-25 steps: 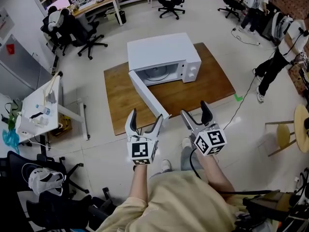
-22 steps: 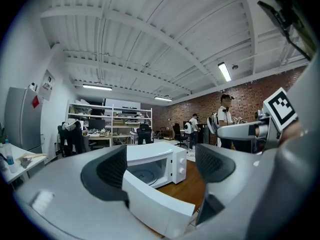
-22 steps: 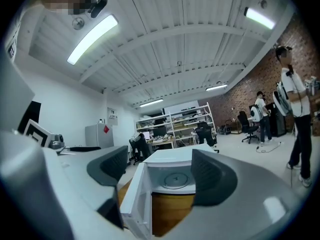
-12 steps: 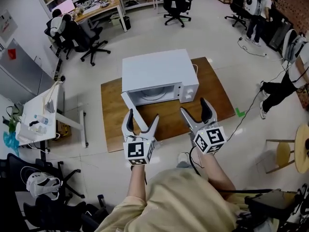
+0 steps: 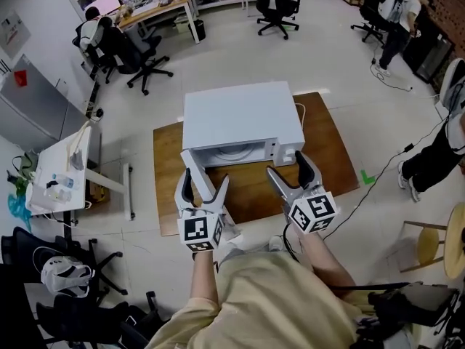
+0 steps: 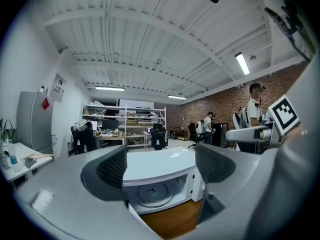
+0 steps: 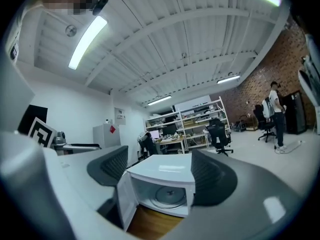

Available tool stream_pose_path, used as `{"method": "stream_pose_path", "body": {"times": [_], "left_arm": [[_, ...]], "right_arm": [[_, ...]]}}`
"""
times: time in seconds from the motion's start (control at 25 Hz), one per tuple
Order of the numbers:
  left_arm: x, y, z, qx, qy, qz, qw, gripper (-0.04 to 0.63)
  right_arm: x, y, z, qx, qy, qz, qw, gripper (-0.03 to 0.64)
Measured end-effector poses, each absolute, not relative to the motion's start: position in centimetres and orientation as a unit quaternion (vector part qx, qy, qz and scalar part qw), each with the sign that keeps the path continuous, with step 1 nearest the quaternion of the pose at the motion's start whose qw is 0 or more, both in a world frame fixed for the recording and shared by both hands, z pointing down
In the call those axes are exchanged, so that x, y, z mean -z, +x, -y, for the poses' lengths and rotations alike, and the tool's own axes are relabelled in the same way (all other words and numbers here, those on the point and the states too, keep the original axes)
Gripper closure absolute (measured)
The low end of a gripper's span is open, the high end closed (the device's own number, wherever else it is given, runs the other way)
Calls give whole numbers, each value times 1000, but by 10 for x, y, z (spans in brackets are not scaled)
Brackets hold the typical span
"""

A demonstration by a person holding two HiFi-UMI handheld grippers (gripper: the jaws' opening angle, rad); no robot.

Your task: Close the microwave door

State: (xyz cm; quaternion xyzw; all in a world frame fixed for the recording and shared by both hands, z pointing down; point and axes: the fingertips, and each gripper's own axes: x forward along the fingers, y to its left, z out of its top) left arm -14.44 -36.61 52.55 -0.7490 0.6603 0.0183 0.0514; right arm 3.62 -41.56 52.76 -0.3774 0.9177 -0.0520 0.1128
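Observation:
A white microwave (image 5: 240, 115) stands on a low wooden table (image 5: 327, 151). Its door (image 5: 196, 164) hangs open, hinged at the left and swung out toward me. The glass turntable (image 5: 234, 153) shows inside. My left gripper (image 5: 205, 187) is open and empty, held over the outer part of the door. Whether it touches the door I cannot tell. My right gripper (image 5: 286, 167) is also open and empty, in front of the control panel side. The left gripper view frames the microwave (image 6: 152, 176) between its jaws. The right gripper view shows the microwave (image 7: 162, 181) with its door (image 7: 122, 199) ajar.
A white side table (image 5: 62, 162) with bottles stands at the left. Office chairs (image 5: 131, 49), desks and people fill the back of the room. A cable (image 5: 378, 187) runs across the floor at the right, near a green tape mark (image 5: 368, 177) and a round stool (image 5: 454, 249).
Both grippers and I have moved closer to the microwave, which now sits nearer below the fingertips. The door stays open. Both grippers' jaws look unchanged.

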Motion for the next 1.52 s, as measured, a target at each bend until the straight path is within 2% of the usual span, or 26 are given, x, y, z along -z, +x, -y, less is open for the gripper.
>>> {"method": "stream_pose_path", "body": {"times": [0.28,0.68,0.96,1.32,1.52], "left_arm": [[-539,-183,384,7,-766,-642,23,164],[-585,-243,380,44,-771,-628,-97,164],[-587,-261,377,92,-780,-607,-119,163],[-558,-296,329,152,-830,-531,-71,156],[-576,-298,288,270,-872,-409,4,87]], "right_arm": [[-522,10,433,54,-394,-909,123,233],[-536,-17,450,75,-390,-910,117,233],[-533,-21,467,87,-379,-914,118,235],[-515,-19,473,89,-374,-916,114,235],[-519,-4,474,96,-378,-913,117,235]]}}
